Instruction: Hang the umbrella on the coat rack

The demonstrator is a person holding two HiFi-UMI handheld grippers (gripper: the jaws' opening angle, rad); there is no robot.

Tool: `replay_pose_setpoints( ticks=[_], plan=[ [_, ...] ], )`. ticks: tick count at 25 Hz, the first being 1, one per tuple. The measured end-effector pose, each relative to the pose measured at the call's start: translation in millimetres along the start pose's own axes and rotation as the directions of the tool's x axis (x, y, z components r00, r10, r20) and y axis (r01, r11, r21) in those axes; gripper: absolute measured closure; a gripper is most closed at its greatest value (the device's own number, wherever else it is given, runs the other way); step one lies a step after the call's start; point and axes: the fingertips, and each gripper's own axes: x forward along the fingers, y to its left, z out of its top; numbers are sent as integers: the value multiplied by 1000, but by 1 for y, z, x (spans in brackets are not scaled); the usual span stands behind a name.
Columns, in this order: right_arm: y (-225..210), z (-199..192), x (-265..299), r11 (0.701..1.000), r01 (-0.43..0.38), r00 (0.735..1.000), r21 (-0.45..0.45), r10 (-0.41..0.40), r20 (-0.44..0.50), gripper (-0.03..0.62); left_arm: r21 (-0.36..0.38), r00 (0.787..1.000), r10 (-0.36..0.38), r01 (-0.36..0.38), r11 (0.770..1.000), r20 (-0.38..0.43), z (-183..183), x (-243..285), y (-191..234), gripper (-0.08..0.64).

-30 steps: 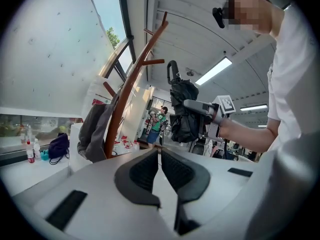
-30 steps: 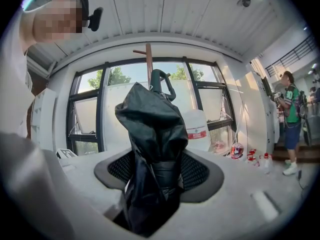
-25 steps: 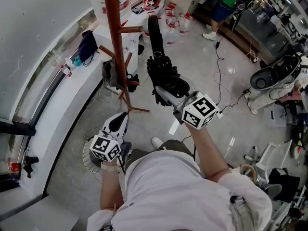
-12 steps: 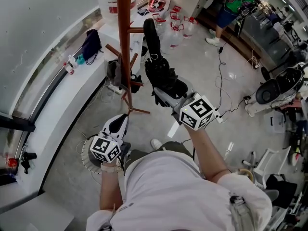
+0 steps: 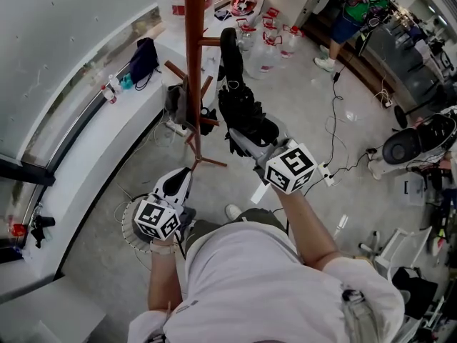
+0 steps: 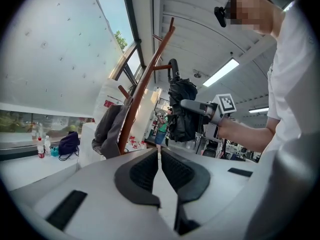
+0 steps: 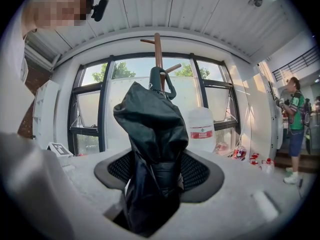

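A folded black umbrella [image 5: 239, 109] stands upright in my right gripper [image 5: 251, 140], whose jaws are shut on its bundled fabric [image 7: 152, 149]. Its curved handle [image 5: 228, 45] tops the bundle, close to a side peg of the brown wooden coat rack [image 5: 194, 56]. In the right gripper view the handle [image 7: 160, 81] lines up in front of the rack's pole [image 7: 157, 46]. The left gripper view shows the umbrella [image 6: 181, 109] to the right of the rack [image 6: 145, 84]. My left gripper [image 5: 175, 184] hangs lower, near the rack's base, with its jaws shut and empty [image 6: 159, 170].
A grey garment [image 6: 107, 129] hangs low on the rack. A white ledge [image 5: 107, 141] with a dark bag [image 5: 143, 57] and bottles runs along the left. Water jugs [image 5: 268, 38] stand behind the rack. A person [image 5: 350, 13] stands far right; cables [image 5: 332, 120] cross the floor.
The umbrella and my right gripper have edged slightly toward the coat rack's peg. My left gripper has stayed in place.
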Motion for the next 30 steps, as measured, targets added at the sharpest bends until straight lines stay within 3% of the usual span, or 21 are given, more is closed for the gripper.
replay_pose_setpoints(
  ticks=[12,30],
  plan=[
    [-5,-2,15,999,9,1000,-42,-10,-28,327,-18,998,69,-68,998,16,-5,-9,3,557],
    [-4,-21,38,1000,-18,1000,-23,17,-14,327,-48,987,159,-158,986,17,-15,-28,5,557]
  ],
)
